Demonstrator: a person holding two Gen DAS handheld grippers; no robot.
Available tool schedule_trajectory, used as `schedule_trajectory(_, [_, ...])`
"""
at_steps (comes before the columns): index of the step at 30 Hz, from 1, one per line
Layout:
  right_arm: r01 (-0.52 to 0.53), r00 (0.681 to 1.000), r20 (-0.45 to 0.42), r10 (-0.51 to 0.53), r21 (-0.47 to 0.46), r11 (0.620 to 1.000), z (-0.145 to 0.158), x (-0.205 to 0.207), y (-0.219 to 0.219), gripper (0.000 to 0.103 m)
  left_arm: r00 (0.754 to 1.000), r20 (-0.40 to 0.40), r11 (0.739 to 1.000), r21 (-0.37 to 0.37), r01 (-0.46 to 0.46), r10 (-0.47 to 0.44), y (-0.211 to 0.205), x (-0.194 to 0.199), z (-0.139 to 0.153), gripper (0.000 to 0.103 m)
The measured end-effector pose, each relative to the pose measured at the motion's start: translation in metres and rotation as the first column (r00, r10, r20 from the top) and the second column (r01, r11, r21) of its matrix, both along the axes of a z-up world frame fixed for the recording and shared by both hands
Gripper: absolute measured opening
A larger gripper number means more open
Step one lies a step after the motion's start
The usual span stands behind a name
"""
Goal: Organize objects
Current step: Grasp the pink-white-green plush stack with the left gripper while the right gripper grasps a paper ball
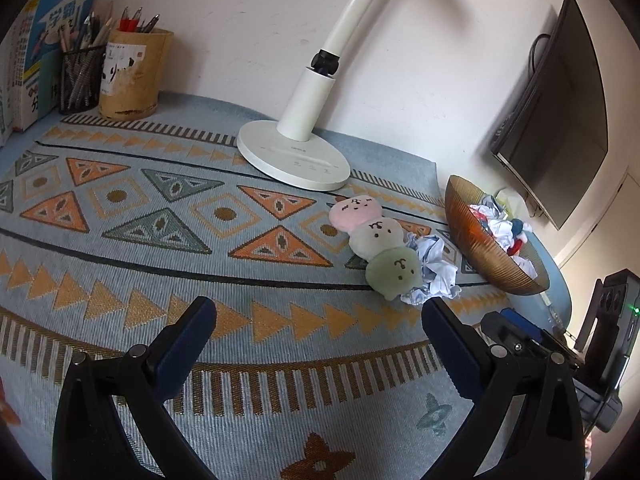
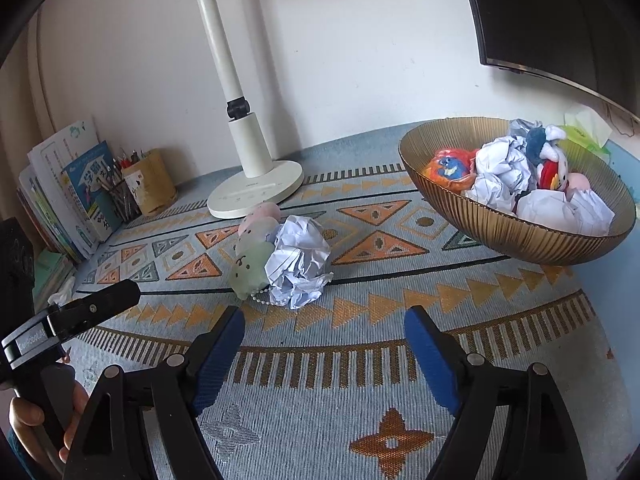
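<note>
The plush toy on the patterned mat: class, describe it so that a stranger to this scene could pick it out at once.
Find the white desk lamp standing on the patterned mat; just in front of its round base lies the plush toy, beside a crumpled paper ball. Unlike the toys and paper heaped in the ribbed amber bowl, it lies on the mat: three soft balls in a row, pink, grey and green, each with a little face.

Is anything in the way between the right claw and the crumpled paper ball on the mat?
Nothing visible. Only bare mat lies between the open right claw and the paper ball. The plush toy sits against the ball's left side, not in front.
</note>
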State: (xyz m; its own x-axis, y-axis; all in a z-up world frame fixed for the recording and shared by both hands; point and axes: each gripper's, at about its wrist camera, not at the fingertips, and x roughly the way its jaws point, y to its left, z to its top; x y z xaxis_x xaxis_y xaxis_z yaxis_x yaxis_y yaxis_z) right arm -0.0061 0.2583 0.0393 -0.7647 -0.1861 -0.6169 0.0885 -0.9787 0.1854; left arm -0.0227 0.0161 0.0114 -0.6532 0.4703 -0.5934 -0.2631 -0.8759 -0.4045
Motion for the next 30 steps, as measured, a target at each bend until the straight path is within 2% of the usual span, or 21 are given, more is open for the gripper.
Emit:
schedule_trajectory(24, [-0.006, 1.0, 0.01, 0.006, 0.001, 1.0, -0.001, -0.002, 0.001, 0.081, 1.0, -0.002, 1.0, -0.011, 0.01, -0.01, 0.002, 0.001, 0.001, 0.102])
schedule_trajectory(25, [-0.014, 0.999, 0.031, 0.014, -0.014, 1.0, -0.001, -0.005, 0.003, 0.081, 1.0, -0.007, 0.999, -0.032, 0.006, -0.006, 0.005, 0.002, 0.002, 0.102])
schedule_trajectory(27, [-0.053, 0.993, 0.096, 0.065, -0.124, 0.991, -0.003, -0.015, 0.012, 0.081, 1.0, -0.025, 0.995, -0.098, 0.013, -0.015, 0.018, 0.005, 0.005, 0.102])
schedule_trajectory(28, [-0.058, 0.986, 0.141, 0.092, -0.225, 0.973, -0.005, -0.024, 0.019, 0.079, 0.997, -0.037, 0.989, -0.135, 0.062, -0.068, 0.03, 0.007, 0.008, 0.102])
schedule_trajectory(30, [-0.04, 0.975, 0.192, 0.11, -0.337, 0.941, -0.006, -0.041, 0.028, 0.074, 0.99, -0.043, 0.969, -0.217, 0.122, -0.134, 0.054, 0.005, 0.013, 0.102])
